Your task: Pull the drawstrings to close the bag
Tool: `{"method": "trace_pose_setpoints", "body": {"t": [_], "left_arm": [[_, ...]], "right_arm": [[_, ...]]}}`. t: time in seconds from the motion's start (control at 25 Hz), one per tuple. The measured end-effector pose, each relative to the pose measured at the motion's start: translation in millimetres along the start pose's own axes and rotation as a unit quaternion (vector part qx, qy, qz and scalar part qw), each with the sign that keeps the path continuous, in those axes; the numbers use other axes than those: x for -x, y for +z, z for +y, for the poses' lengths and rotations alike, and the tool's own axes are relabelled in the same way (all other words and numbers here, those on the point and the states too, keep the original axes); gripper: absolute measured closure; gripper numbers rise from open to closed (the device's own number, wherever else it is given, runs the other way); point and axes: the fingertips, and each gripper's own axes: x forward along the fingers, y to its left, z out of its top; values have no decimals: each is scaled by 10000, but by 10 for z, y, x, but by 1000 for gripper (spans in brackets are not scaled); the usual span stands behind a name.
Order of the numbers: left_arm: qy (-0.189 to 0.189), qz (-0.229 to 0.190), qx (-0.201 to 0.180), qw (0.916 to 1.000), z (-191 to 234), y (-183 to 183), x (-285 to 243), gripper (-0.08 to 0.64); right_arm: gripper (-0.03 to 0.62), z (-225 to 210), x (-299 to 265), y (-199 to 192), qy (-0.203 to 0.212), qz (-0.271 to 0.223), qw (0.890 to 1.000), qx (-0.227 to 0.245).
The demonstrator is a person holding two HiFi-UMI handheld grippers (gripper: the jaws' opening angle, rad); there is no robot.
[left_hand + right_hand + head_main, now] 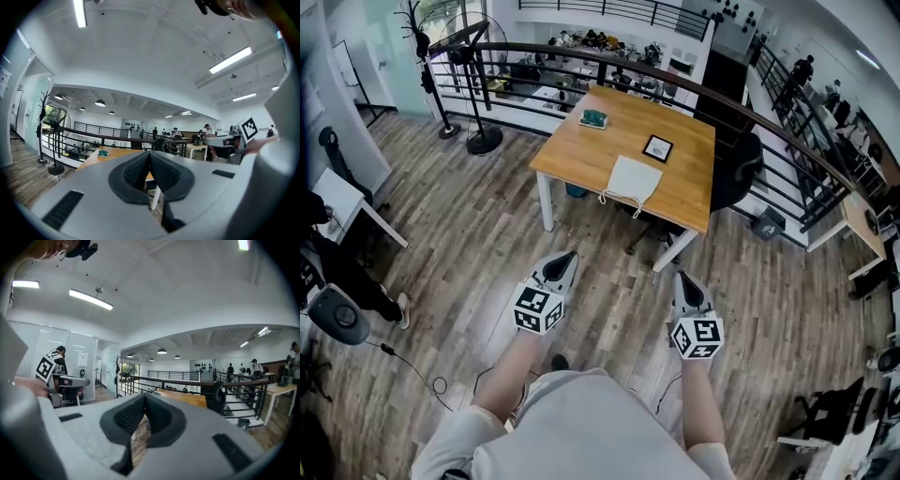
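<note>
- Head view: the bag (633, 178) lay flat on the wooden surface (600, 145). Its drawstrings (617, 199) sat at the near edge, likely for easy reach, and its contents could not be told. The left gripper (565, 255) and right gripper (686, 278) hung well short, over the floor (487, 216).
- Left gripper view: fingers (164, 171) closed together, holding nothing.
- Right gripper view: fingers (126, 418) likewise closed and empty.

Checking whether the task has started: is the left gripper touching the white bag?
Apart. The head view shows the left gripper over floor, short of the bag on the table.
</note>
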Motion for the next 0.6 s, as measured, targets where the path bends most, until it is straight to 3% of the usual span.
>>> {"method": "trace_pose_setpoints", "body": {"t": [0.4, 0.48, 0.6], "left_arm": [[-273, 3, 32, 9996, 232, -65, -110, 566], [-353, 10, 54, 9994, 260, -76, -149, 516], [-412, 32, 107, 9991, 340, -91, -200, 501]], "right_arm": [[559, 16, -153, -125, -378, 111, 9991, -150], [546, 29, -192, -140, -428, 126, 9989, -154], [524, 78, -268, -156, -433, 182, 9988, -109]]}}
